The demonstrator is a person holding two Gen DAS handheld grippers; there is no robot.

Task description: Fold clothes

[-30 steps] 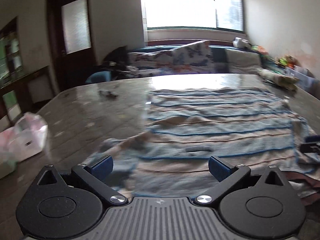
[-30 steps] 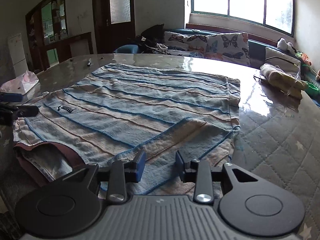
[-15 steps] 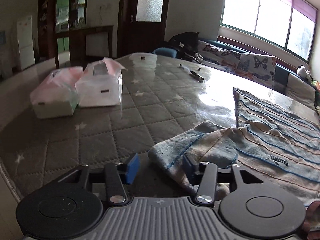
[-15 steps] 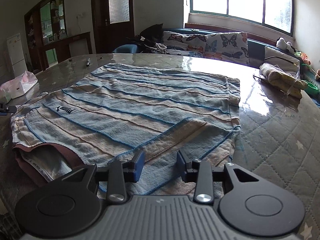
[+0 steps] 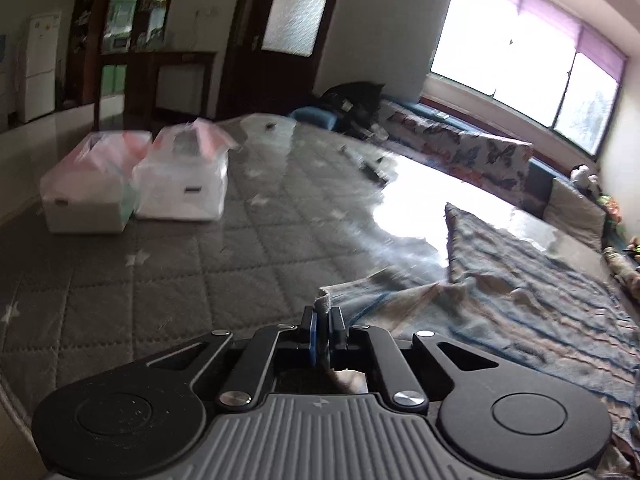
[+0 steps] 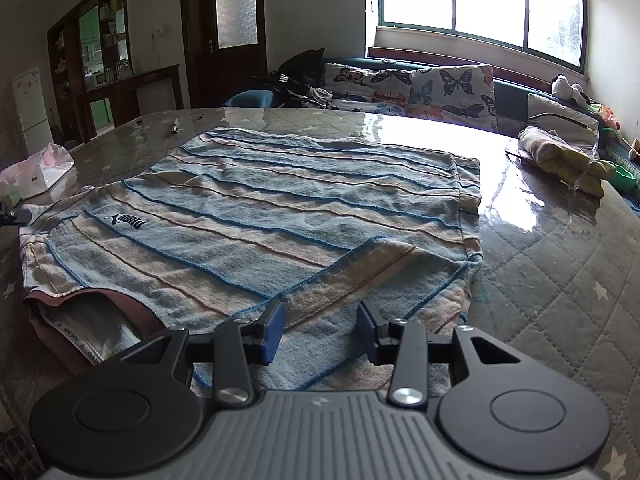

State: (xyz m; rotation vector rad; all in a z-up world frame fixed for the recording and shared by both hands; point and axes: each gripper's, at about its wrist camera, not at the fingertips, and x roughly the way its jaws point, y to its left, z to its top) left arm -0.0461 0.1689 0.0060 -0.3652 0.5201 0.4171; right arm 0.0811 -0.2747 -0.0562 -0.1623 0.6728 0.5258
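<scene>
Between the left tool's (image 5: 324,320) closed pads — a pinched sleeve tip; the shirt (image 6: 280,216) stretches away rightward across the tabletop (image 5: 180,264), its other sleeve under the right tool (image 6: 318,328), spread.

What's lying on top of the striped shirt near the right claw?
The striped shirt has its own sleeve folded back onto it, just ahead of the right claw. Whatever is beneath that sleeve is covered.

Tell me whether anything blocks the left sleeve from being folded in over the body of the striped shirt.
Nothing visible does. The left gripper is shut on the sleeve, and the striped shirt lies flat with nothing resting on its body. The tissue packs and marker sit away on the table.
</scene>
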